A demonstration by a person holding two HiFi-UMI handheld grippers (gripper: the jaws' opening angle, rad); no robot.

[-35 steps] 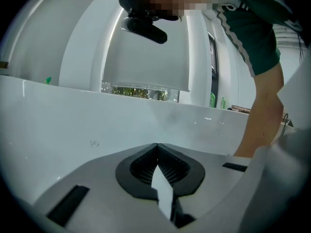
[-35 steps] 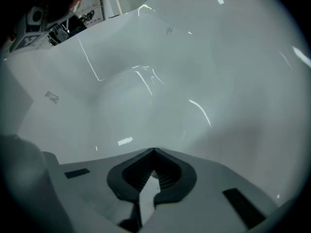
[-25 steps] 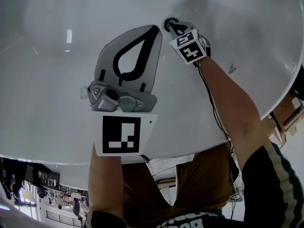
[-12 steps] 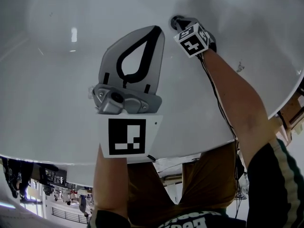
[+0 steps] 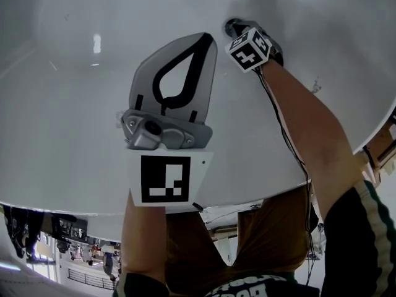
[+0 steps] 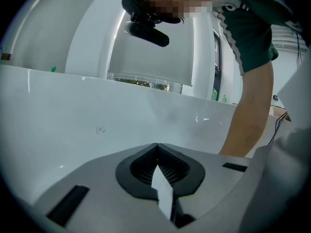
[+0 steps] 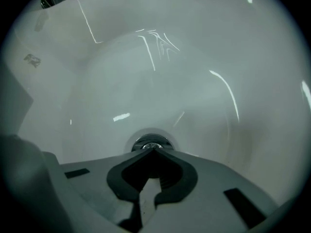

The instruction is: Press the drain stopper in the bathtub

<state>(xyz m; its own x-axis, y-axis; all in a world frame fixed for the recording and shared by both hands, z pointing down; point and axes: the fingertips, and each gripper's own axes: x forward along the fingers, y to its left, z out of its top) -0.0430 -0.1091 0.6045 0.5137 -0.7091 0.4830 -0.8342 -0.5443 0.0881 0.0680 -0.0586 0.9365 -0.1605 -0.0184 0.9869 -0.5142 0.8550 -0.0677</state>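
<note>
Right gripper [image 5: 232, 28] at the bathtub [image 5: 74, 104] drain, left gripper [image 5: 207, 38] held nearby over the tub.

The drain stopper [image 7: 149, 141], a round metal piece, sits in the tub floor at the far right. The right gripper's jaws are closed tip to tip with nothing between them, and the tips sit at the stopper's near edge. The left gripper's jaws are likewise pressed together and empty, over bare white tub left of the drain.

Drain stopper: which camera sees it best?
The right gripper view: the drain stopper sits clear, just past the tips of the shut right gripper. The head view catches only a dark bit beside that gripper. The left gripper view misses it.
</note>
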